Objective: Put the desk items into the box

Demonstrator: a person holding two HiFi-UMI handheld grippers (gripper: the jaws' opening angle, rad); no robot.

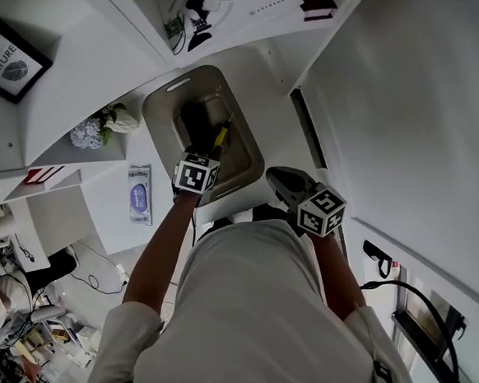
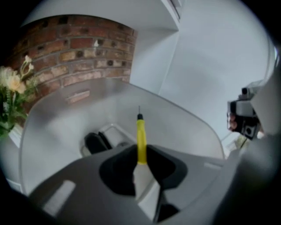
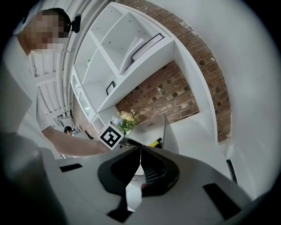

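We pinch the yellow tool [image 2: 140,138] in our left gripper [image 2: 141,163], mid-frame above the box [image 2: 57,118]; our right gripper [image 3: 140,154] is closed, empty. Dropped crooked, it may bounce out.

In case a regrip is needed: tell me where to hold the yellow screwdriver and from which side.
Grip the yellow screwdriver on its handle, not the thin metal tip: the handle is thicker and straight, so a grip closes flat across it. Come from the butt end, along its length, as the left tongs do now, leaving the tip free toward the box.
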